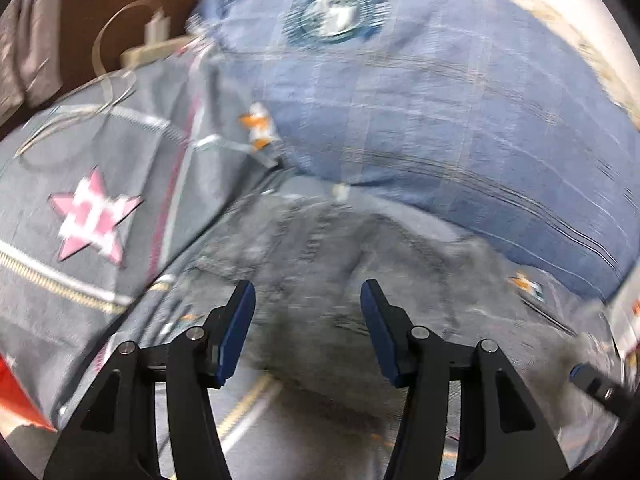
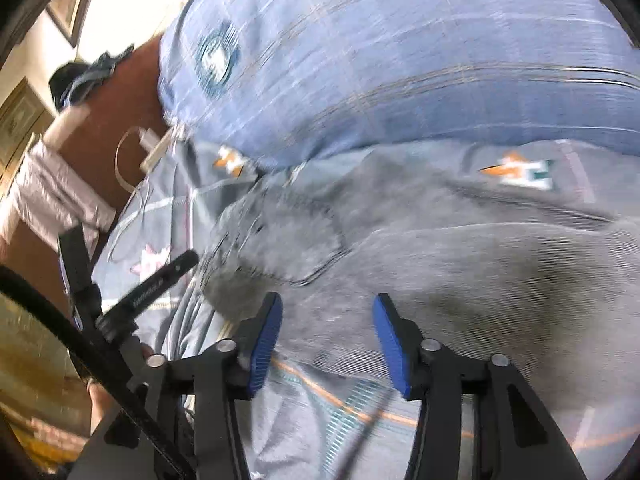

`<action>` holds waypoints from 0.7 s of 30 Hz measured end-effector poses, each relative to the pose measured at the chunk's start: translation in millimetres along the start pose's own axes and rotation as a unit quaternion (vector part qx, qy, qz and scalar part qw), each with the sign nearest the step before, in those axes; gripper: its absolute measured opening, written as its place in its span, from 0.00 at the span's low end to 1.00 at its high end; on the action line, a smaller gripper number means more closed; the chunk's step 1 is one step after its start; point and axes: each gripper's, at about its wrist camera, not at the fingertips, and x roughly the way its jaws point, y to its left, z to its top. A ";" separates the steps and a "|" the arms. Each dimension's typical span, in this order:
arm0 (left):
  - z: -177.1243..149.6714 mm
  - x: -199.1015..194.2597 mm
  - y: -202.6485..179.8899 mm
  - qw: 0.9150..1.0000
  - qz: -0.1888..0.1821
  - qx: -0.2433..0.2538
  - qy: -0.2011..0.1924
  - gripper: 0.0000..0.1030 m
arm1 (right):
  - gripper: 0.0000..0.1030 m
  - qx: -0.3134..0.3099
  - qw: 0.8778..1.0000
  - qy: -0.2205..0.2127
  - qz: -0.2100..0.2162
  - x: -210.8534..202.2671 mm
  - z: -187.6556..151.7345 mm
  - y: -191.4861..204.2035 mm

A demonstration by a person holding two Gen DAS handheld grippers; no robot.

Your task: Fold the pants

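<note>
Both frames motion-blurred. Left gripper (image 1: 308, 320) fingers spread apart, nothing between them, hovering over grey pants (image 1: 320, 248) lying on the patterned bed cover (image 1: 92, 200). Right gripper (image 2: 326, 332) fingers also apart and empty above the same pants (image 2: 460, 272). Blue plaid pillow (image 1: 440, 100) sits just behind the pants, touching their far edge.

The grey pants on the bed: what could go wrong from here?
1. Both the left gripper and the right gripper are open and empty above the grey pants, so the fold may slip apart.
2. The big blue checked pillow lies against the pants and could block the next fold.
</note>
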 end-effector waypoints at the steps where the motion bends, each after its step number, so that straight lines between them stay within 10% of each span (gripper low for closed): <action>1: -1.8 -2.1 -7.7 1.000 -0.015 0.016 -0.004 0.62 | 0.63 0.012 1.000 -0.009 -0.014 -11.3 -2.0 -11.9; 12: -45.5 -22.1 -131.4 0.968 -0.160 0.185 0.055 0.67 | 0.67 0.176 0.977 -0.091 -0.077 -105.1 2.0 -163.6; 17: -80.0 -37.0 -228.5 0.929 -0.235 0.273 0.090 0.67 | 0.70 0.223 0.958 -0.106 -0.149 -134.8 -9.4 -218.5; 21: -118.5 -46.4 -299.1 0.894 -0.252 0.353 0.108 0.67 | 0.70 0.298 0.943 -0.106 -0.099 -142.9 -23.7 -258.2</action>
